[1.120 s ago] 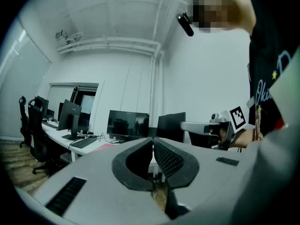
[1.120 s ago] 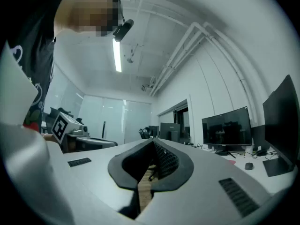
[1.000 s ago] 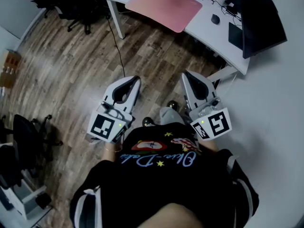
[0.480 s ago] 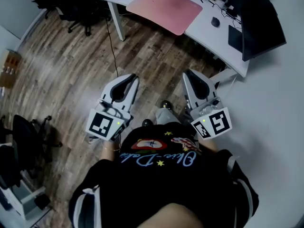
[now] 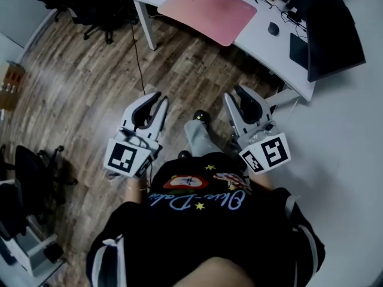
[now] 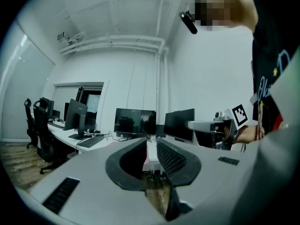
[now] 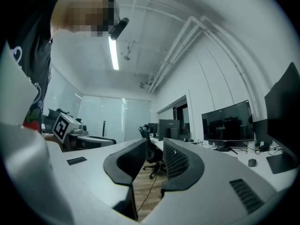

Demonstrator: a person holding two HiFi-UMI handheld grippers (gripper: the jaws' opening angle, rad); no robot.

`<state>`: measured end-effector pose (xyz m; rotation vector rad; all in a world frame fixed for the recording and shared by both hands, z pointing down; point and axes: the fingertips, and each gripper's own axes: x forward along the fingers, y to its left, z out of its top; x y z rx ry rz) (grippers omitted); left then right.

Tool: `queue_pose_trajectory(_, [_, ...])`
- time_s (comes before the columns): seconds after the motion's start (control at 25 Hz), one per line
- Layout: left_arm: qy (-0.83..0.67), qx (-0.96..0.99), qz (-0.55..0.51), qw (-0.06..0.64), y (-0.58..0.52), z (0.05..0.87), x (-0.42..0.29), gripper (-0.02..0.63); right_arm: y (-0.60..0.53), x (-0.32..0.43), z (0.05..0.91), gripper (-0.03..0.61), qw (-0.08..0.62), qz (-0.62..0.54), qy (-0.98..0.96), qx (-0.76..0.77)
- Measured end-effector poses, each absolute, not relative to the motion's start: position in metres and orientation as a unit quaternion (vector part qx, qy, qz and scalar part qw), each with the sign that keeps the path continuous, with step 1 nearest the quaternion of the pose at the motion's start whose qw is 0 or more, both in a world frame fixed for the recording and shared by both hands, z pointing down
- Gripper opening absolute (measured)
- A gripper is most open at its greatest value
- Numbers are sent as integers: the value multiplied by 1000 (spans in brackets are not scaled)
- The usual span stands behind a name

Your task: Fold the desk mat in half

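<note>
Pink desk mat flat on desk, well beyond left gripper and right gripper; jaws just opening, narrow gaps, nothing between.

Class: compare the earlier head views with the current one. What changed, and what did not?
The left gripper and right gripper moved toward the desk as the person stepped forward; their jaws have just been opening, nothing between them. The mat stayed flat on the desk.
</note>
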<state>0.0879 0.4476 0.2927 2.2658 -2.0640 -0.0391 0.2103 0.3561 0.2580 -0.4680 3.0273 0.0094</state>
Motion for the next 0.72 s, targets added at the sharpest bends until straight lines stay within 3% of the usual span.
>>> queue_pose_trajectory(0.72, [-693, 717, 41, 65, 331, 315, -7, 92, 216, 123, 276, 94, 24, -6, 987, -156])
